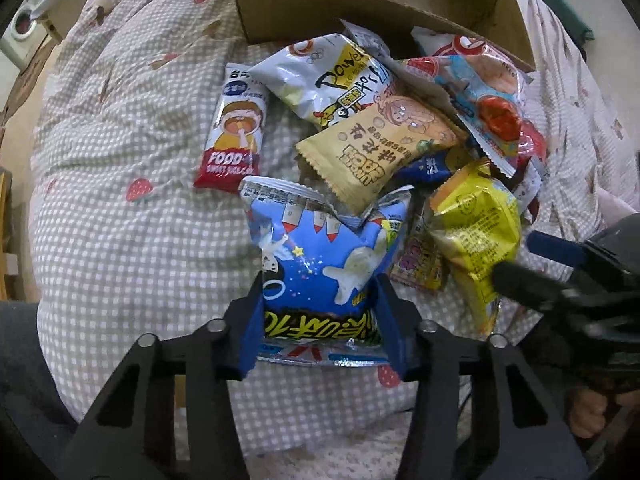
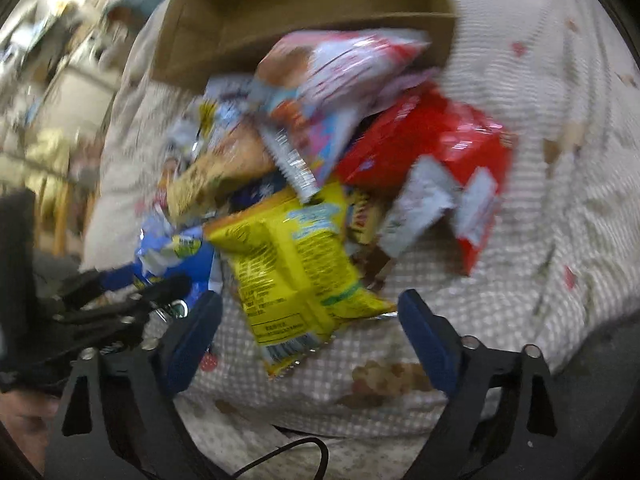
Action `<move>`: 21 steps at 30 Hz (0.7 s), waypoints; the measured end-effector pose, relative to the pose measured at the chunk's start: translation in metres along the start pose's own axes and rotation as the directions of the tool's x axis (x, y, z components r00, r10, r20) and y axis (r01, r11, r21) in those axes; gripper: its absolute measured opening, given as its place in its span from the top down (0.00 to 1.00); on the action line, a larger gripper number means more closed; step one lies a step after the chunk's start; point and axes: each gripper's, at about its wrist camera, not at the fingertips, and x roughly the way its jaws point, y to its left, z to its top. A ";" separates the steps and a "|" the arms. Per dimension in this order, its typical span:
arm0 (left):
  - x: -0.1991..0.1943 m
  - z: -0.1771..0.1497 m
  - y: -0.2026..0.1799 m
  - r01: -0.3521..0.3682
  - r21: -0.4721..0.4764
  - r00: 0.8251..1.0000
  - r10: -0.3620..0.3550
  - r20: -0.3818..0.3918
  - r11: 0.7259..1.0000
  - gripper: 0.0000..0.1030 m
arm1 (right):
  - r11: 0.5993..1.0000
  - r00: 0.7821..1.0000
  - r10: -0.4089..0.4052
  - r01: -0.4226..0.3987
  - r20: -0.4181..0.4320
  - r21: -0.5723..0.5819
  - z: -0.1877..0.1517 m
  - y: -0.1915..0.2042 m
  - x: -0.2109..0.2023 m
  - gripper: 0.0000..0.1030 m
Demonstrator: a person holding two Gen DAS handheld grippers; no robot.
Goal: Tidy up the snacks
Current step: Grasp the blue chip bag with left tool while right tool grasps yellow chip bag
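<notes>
A pile of snack packets lies on a checked bedcover in front of a tipped cardboard box (image 1: 384, 4). My left gripper (image 1: 320, 316) is shut on a blue snack bag (image 1: 320, 264), its pads pressing both sides of the bag's near end. My right gripper (image 2: 310, 328) is open, with a yellow snack bag (image 2: 292, 264) lying between its fingers; it also shows in the left wrist view (image 1: 476, 232). The right wrist view is motion-blurred. The right gripper appears at the right of the left wrist view (image 1: 552, 268).
Around the pile lie a red-and-white FOOD packet (image 1: 236, 128), a white Power bag (image 1: 332, 76), a tan packet (image 1: 380, 148) and a red bag (image 2: 432, 140). The cardboard box (image 2: 304, 8) lies open toward the pile. Furniture stands at the far left.
</notes>
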 end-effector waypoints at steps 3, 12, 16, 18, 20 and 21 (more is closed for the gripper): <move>-0.014 -0.012 0.004 0.014 -0.017 1.000 -0.014 0.008 1.000 0.61 | 0.997 0.999 -0.039 0.038 -0.025 -0.069 -0.003 0.015 0.015 0.14; -0.023 -0.010 0.016 -0.004 -0.023 1.000 0.004 0.015 1.000 0.68 | 0.992 0.997 -0.070 0.066 -0.043 -0.104 -0.005 0.023 0.031 0.47; -0.028 -0.006 0.014 0.005 -0.025 1.000 -0.004 0.029 1.000 0.71 | 0.993 0.999 -0.042 0.039 -0.025 -0.110 -0.007 0.026 0.020 0.57; -0.036 -0.009 0.017 0.009 -0.028 0.999 -0.008 0.046 1.000 0.71 | 0.993 1.000 -0.017 0.016 -0.009 -0.113 -0.008 0.028 0.012 0.57; -0.045 -0.011 0.018 0.014 -0.027 0.998 -0.012 0.064 1.000 0.71 | 0.992 1.000 0.018 -0.016 0.021 -0.122 -0.010 0.030 0.000 0.58; -0.051 -0.012 0.019 0.015 -0.030 0.997 -0.013 0.074 0.999 0.71 | 0.992 0.999 0.034 -0.029 0.038 -0.123 -0.009 0.030 -0.006 0.58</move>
